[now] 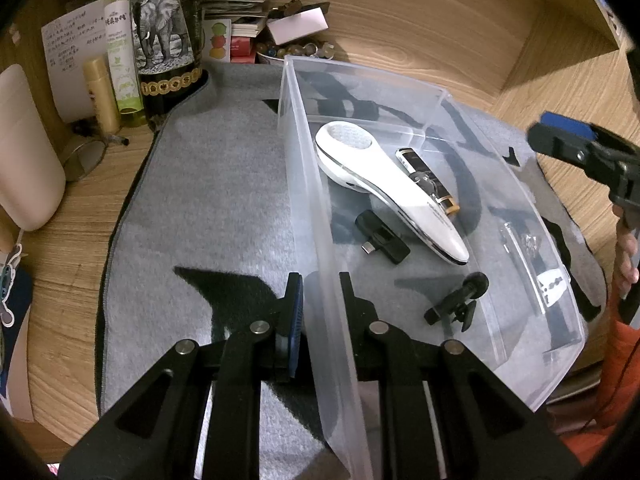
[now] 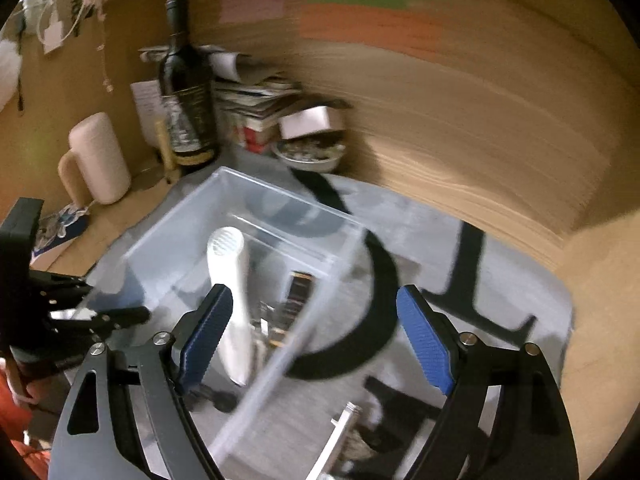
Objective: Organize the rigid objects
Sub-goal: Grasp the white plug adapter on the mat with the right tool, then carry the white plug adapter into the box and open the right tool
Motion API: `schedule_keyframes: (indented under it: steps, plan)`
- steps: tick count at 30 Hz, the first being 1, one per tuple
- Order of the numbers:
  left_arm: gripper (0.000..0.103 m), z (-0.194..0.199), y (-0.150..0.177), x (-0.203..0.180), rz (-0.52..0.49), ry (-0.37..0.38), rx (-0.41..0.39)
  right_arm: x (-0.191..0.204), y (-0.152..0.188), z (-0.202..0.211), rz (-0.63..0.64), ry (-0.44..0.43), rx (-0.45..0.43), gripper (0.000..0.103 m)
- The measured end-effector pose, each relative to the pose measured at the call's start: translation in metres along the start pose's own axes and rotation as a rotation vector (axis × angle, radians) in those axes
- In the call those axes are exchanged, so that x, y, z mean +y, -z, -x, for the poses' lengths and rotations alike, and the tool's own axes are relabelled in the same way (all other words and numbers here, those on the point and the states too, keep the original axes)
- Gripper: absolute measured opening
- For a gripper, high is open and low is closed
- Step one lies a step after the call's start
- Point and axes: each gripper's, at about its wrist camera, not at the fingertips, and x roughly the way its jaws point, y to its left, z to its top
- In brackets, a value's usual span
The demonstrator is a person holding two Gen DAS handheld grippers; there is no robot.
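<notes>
A clear plastic bin [image 1: 304,184] stands on a grey mat [image 1: 208,208]. Inside lie a white handheld device [image 1: 392,196], a black-and-gold lighter [image 1: 426,176], a small black USB adapter [image 1: 382,236] and a black clip mount [image 1: 458,300]. My left gripper [image 1: 320,292] is shut on the bin's near wall. My right gripper [image 2: 316,308] is open and empty above the bin's right edge [image 2: 340,276]; it also shows in the left wrist view [image 1: 568,140]. The white device [image 2: 230,280] and the lighter [image 2: 298,292] show blurred in the right wrist view.
A dark bottle [image 1: 164,52], spray bottle [image 1: 120,36], papers [image 1: 236,4] and a bowl of small items [image 1: 296,48] crowd the back left. A beige mug [image 2: 98,160] stands left. A metal piece [image 2: 340,432] lies on the mat right of the bin. Wooden walls enclose the desk.
</notes>
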Motion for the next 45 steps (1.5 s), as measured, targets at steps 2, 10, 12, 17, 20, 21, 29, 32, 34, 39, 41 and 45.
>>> schedule_keyframes:
  steps: [2, 10, 12, 17, 20, 21, 29, 32, 34, 39, 41, 45]
  plan:
    - [0.016, 0.0, 0.0, 0.0, -0.003, 0.0, 0.0, -0.008, 0.009, 0.004, -0.02, 0.023, 0.006, 0.083]
    - [0.016, 0.0, 0.0, -0.001, -0.005, 0.003, -0.001, -0.03, 0.055, 0.009, -0.119, 0.063, 0.075, 0.082]
    - [0.016, 0.0, 0.0, -0.001, -0.003, 0.005, -0.002, -0.031, 0.064, 0.01, -0.123, 0.078, 0.086, 0.082]
    - [0.016, 0.0, 0.0, -0.001, -0.006, 0.004, -0.001, -0.031, 0.085, 0.013, -0.159, 0.117, 0.086, 0.082]
    - [0.016, 0.0, 0.0, -0.002, -0.012, 0.003, 0.001, -0.032, 0.099, 0.017, -0.212, 0.11, 0.073, 0.082]
    - [0.016, 0.0, 0.0, -0.002, -0.013, 0.004, 0.002, -0.033, 0.104, 0.017, -0.229, 0.106, 0.074, 0.082]
    - [0.016, 0.0, 0.0, 0.0, -0.016, 0.01, 0.002, -0.033, 0.132, 0.015, -0.295, 0.079, 0.115, 0.054]
    - [0.016, 0.0, 0.0, 0.0, -0.015, 0.011, 0.002, -0.033, 0.134, 0.015, -0.304, 0.038, 0.114, 0.037]
    - [0.016, 0.0, 0.0, 0.0, -0.015, 0.011, 0.001, -0.031, 0.133, 0.017, -0.296, 0.025, 0.103, 0.03]
    - [0.016, 0.001, 0.0, -0.001, -0.015, 0.011, 0.0, -0.034, 0.128, 0.021, -0.287, 0.051, 0.083, 0.028]
    - [0.016, 0.001, 0.0, 0.0, -0.015, 0.011, 0.0, -0.035, 0.125, 0.023, -0.285, 0.058, 0.072, 0.028]
    - [0.016, 0.001, 0.0, 0.0, -0.016, 0.011, 0.0, -0.034, 0.115, 0.029, -0.266, 0.072, 0.044, 0.028]
